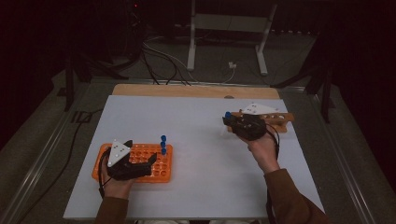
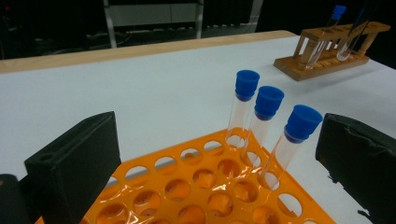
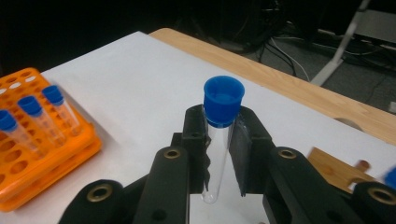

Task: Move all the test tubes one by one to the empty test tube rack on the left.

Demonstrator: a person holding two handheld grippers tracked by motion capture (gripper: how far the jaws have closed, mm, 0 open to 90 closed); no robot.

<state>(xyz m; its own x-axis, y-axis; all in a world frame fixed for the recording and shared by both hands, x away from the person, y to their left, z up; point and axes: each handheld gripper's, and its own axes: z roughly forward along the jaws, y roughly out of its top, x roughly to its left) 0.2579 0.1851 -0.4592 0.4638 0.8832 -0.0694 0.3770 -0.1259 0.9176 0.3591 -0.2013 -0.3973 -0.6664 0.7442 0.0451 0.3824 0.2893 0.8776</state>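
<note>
Clamped upright between my right gripper's (image 3: 223, 154) black jaws is a clear, round-bottomed test tube (image 3: 218, 161) with a smooth blue cap (image 3: 224, 100), held over the white table (image 1: 201, 140) at 9 o'clock of the wooden rack (image 1: 280, 120). My left gripper (image 2: 219, 158) rests wide open astride the glossy orange perforated rack (image 2: 210, 186), gripping nothing. Three capped tubes (image 2: 261, 126) stand at that rack's 2 o'clock corner.

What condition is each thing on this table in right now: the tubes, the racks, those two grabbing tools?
Right gripper: fingers shut on a blue-capped tube, held upright above the table.
Left gripper: fingers open, either side of the orange rack.
Orange rack: three capped tubes standing in it.
Wooden rack: still holding tubes.
</note>
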